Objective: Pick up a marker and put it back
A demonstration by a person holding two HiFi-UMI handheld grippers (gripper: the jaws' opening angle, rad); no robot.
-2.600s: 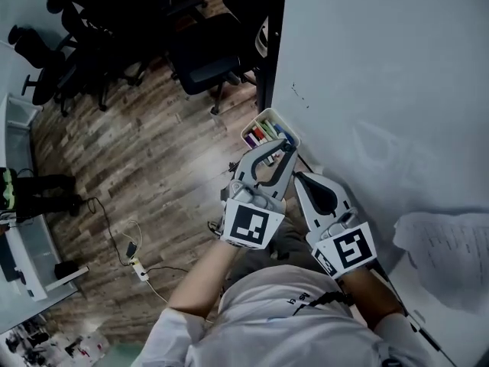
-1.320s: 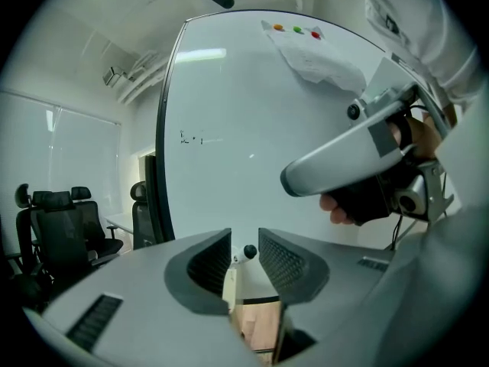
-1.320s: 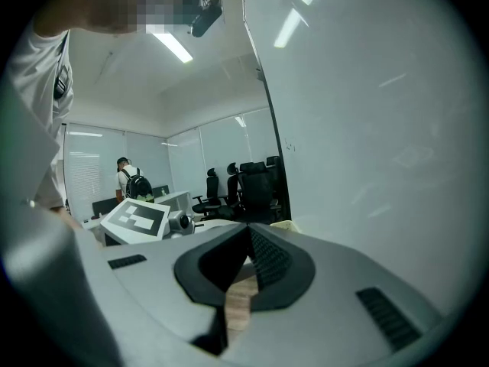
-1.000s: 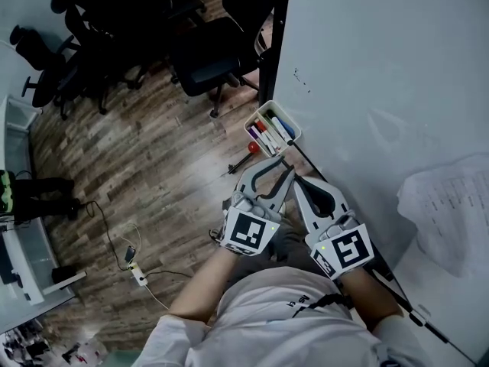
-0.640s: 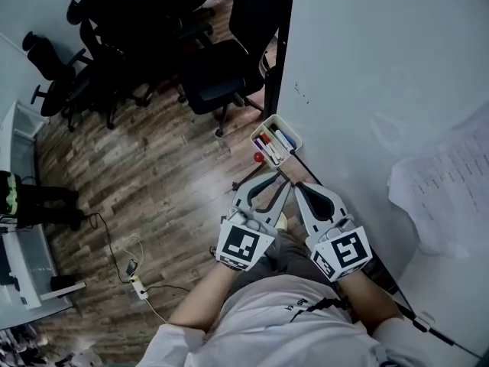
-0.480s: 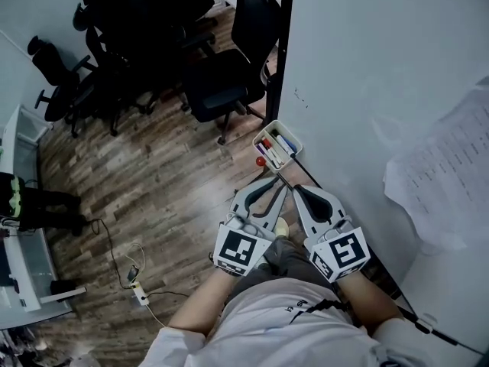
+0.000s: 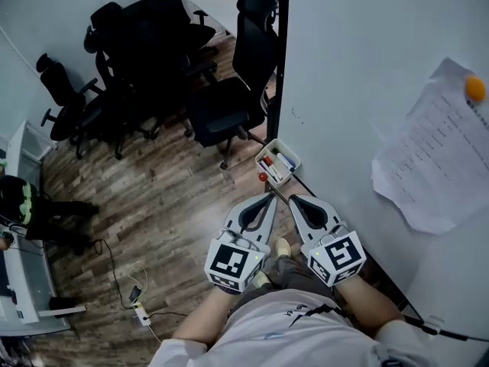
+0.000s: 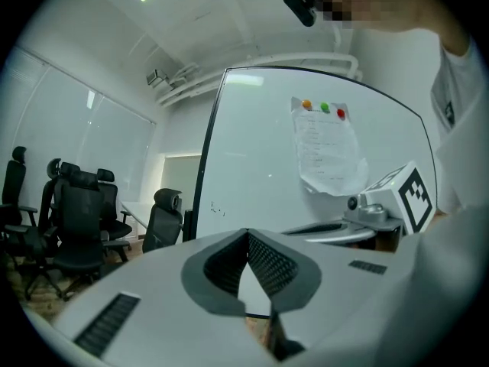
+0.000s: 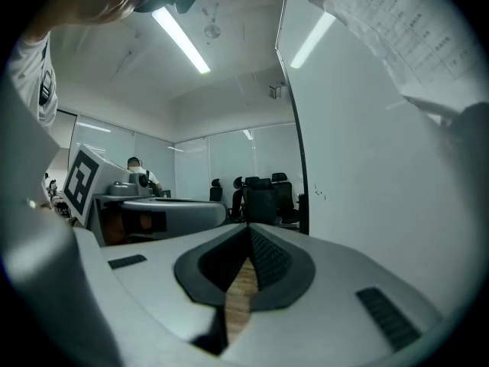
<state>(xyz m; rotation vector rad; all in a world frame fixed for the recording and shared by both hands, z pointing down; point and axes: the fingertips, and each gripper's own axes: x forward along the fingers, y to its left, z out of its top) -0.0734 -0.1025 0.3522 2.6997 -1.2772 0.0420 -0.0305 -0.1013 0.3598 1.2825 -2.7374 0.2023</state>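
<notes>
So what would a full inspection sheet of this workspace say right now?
Surface: upright whiteboard, mostly bare, with a few small marks.
Job's things: markers lie in the white tray at the board's lower edge; none is held.
Clutter: paper sheet on the board under an orange magnet.
Grippers: left gripper shut, empty; right gripper shut, empty; both just short of the tray.
Cables: power strip and its cord on the floor.
Surroundings: black office chairs, wood floor.

You stand in an office meeting room: black swivel chairs (image 7: 221,107), a large whiteboard (image 7: 351,67) with pinned paper (image 7: 428,155), wood-plank floor (image 7: 160,197), ceiling strip lights (image 9: 182,43).
</notes>
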